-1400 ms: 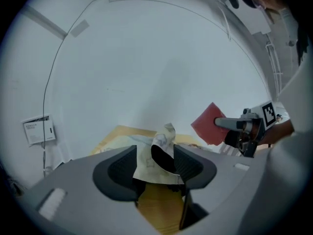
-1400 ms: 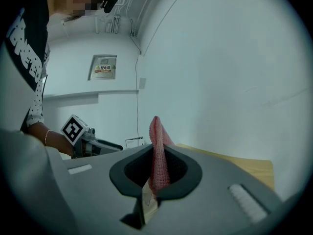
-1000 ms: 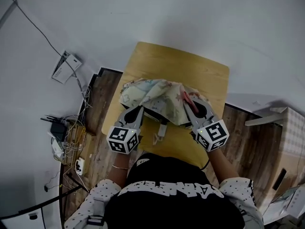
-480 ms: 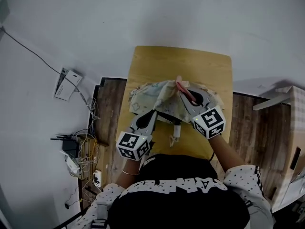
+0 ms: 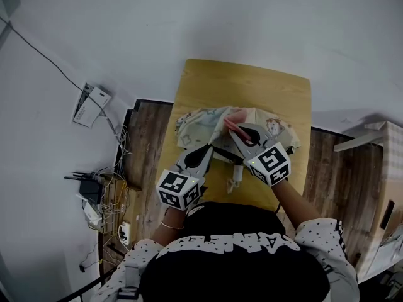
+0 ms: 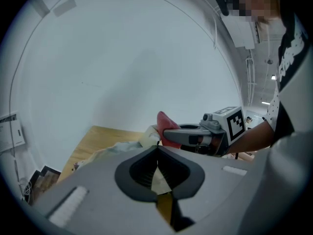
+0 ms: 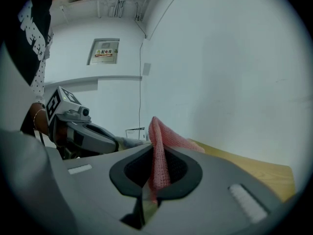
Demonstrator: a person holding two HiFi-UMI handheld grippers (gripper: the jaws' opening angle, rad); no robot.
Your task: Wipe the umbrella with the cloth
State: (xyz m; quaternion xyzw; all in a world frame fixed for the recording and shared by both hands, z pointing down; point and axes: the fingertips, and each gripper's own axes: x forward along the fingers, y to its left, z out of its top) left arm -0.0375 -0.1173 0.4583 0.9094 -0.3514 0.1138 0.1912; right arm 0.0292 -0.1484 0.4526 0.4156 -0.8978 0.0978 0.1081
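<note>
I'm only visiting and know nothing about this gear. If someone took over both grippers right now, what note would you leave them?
The left gripper is shut on the umbrella, pinching its fabric.
The right gripper is shut on the pink cloth, over the umbrella.
The umbrella lies collapsed on the wooden table.
Done: both grips set; how much is wiped cannot be told.
Left: rub the cloth across the fabric.

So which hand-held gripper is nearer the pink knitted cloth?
Right. The right hand-held gripper clamps the cloth; the left hand-held gripper pinches the pale patterned umbrella beside it.
</note>
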